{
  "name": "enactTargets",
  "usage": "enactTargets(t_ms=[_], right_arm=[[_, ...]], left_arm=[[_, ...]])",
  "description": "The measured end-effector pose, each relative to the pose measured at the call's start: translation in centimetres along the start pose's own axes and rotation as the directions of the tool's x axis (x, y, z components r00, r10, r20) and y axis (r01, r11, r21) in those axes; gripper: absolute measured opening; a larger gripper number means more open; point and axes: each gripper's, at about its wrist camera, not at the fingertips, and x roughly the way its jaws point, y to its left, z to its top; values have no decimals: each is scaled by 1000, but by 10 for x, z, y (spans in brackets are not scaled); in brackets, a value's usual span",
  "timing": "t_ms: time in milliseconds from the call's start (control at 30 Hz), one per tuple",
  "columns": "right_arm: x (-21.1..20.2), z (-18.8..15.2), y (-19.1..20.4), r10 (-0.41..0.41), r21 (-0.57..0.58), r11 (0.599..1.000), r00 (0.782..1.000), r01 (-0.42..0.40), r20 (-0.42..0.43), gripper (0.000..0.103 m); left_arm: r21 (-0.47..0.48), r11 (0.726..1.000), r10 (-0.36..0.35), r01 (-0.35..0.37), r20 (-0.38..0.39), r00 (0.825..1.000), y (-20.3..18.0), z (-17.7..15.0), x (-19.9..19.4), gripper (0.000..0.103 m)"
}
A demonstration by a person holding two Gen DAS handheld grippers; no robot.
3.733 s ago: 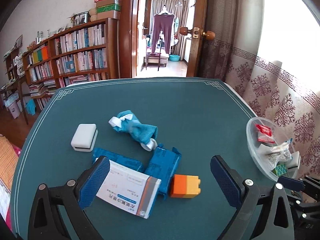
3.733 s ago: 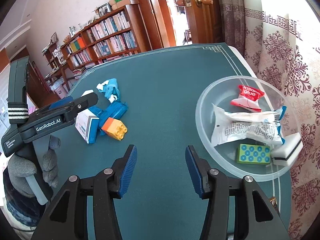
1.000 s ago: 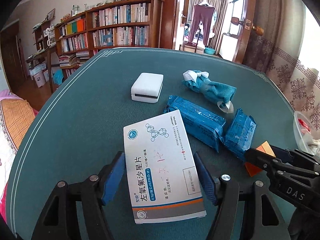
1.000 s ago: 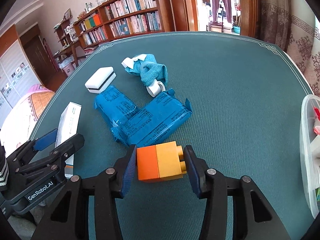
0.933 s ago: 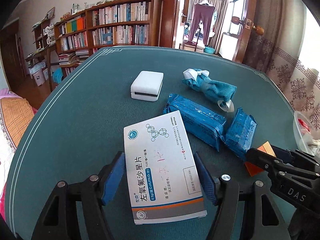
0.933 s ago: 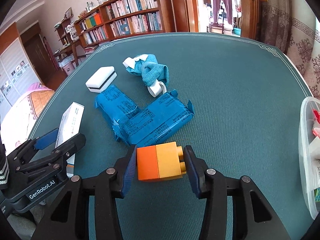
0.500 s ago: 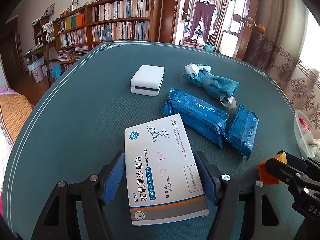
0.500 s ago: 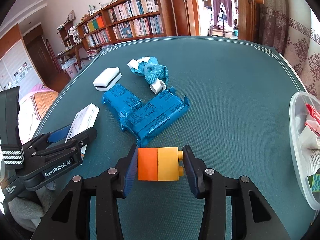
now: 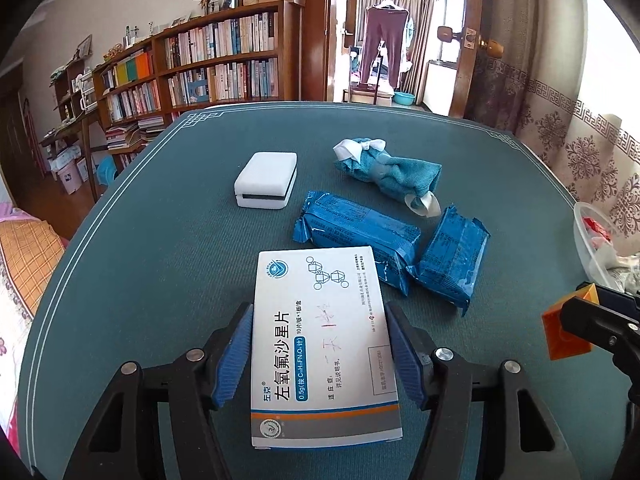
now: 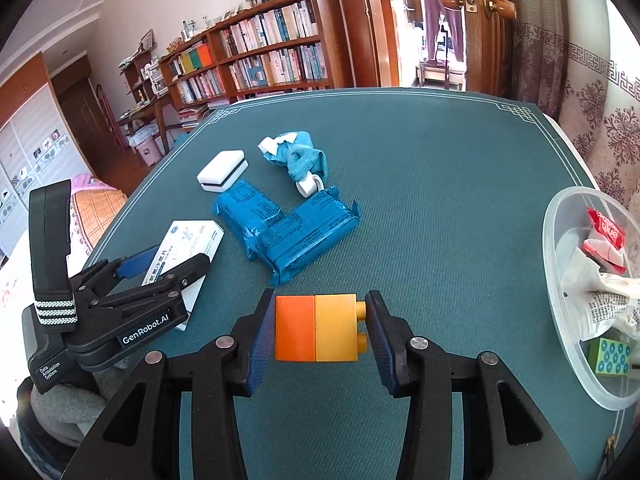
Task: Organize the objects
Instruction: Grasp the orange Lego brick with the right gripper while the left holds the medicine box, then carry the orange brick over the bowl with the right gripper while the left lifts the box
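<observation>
The left gripper (image 9: 320, 342) has just been closing its jaws, and its blue pads now press on both long sides of the flat white cardboard medicine box with blue print and an orange stripe (image 9: 323, 348), which lies between them pointing away from the camera. The right gripper (image 10: 320, 330) pinches the toy building block, half orange and half yellow (image 10: 316, 328), one pad on the orange end and the other against the yellow studs; the block hangs clear above the table.

Beyond the box, on the dark green cloth-covered table (image 9: 160, 240), lie two blue foil-wrapped packets (image 9: 356, 242) touching at one corner. Behind them sit a white rectangular sponge block with a dark band (image 9: 266, 180) and a rolled teal towel tied with white tape (image 9: 386, 168), well apart from each other.

At the table's right edge stands the clear round plastic bowl (image 10: 560, 304), holding a red glue sachet (image 10: 606, 240), a crumpled white wrapper and a green dotted cube (image 10: 610, 356).
</observation>
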Motion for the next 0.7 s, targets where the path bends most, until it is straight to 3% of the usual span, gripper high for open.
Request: enactTargets(t_ms=[267,700], right_arm=[[-25,5,-30,-38,38,999,999,37,37,45],[-78,12,-123,-160,177,974,981,139,112,45]], left_arm=[[38,999,-19,18,17,1000,-21,5,-11,67],[145,987,-81,75,36,996,-85,17,-25,67]])
